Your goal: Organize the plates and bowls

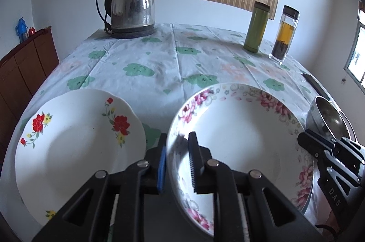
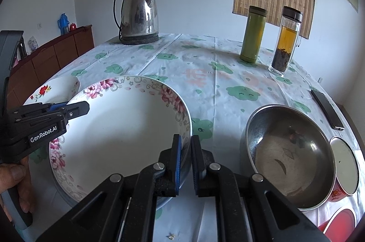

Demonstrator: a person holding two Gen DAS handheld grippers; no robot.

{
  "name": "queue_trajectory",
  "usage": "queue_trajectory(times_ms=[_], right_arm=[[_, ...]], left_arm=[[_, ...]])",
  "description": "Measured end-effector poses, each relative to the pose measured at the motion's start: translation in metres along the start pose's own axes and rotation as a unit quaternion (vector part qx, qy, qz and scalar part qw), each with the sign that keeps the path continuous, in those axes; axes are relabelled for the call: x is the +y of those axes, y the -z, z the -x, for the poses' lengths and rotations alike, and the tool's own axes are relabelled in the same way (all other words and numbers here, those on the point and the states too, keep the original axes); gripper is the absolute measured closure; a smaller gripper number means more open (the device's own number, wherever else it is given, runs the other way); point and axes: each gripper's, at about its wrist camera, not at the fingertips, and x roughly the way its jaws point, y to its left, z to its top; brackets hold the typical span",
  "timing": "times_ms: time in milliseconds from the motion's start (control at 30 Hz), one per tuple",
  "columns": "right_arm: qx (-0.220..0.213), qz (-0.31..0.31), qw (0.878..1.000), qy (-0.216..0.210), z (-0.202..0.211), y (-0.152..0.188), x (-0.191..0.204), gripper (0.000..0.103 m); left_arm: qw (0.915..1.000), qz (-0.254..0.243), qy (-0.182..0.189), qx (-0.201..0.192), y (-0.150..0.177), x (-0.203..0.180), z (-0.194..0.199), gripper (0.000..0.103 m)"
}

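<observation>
Two tongs clamp one pink-flowered plate (image 2: 118,128): my left gripper (image 1: 175,162) on its left rim, my right gripper (image 2: 186,162) on its right. Nothing looks stacked yet; the red-flowered plate (image 1: 75,150), steel bowl (image 2: 289,157) and what may be a red cup (image 2: 342,175) wait alongside

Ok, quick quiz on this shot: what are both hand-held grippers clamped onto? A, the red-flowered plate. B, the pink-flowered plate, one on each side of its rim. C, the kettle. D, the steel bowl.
B: the left hand-held gripper pinches the left rim of the pink-flowered plate and the right hand-held gripper pinches its right rim, while the steel bowl sits untouched.
</observation>
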Motion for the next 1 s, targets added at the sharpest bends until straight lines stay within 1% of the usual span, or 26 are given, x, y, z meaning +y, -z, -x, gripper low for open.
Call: queue_trajectory(times_ms=[100, 867, 933, 1000], right_arm=[[0.000, 0.007, 1.000, 0.005, -0.0003, 0.0000, 0.0025, 0.093], [0.002, 0.019, 1.000, 0.016, -0.0003, 0.0005, 0.0075, 0.091], [0.002, 0.019, 1.000, 0.015, -0.0003, 0.0004, 0.0069, 0.091], [0.001, 0.020, 1.000, 0.014, -0.0002, 0.0005, 0.0076, 0.091]], left_arm=[[1.0000, -0.005, -0.007, 0.000, -0.0002, -0.0019, 0.0006, 0.088], [0.9998, -0.014, -0.015, 0.001, 0.0003, -0.0038, 0.0010, 0.084], [0.9997, -0.017, -0.018, -0.001, 0.0003, -0.0051, 0.0017, 0.081], [0.9994, -0.028, -0.019, -0.006, 0.0010, -0.0087, 0.0037, 0.074]])
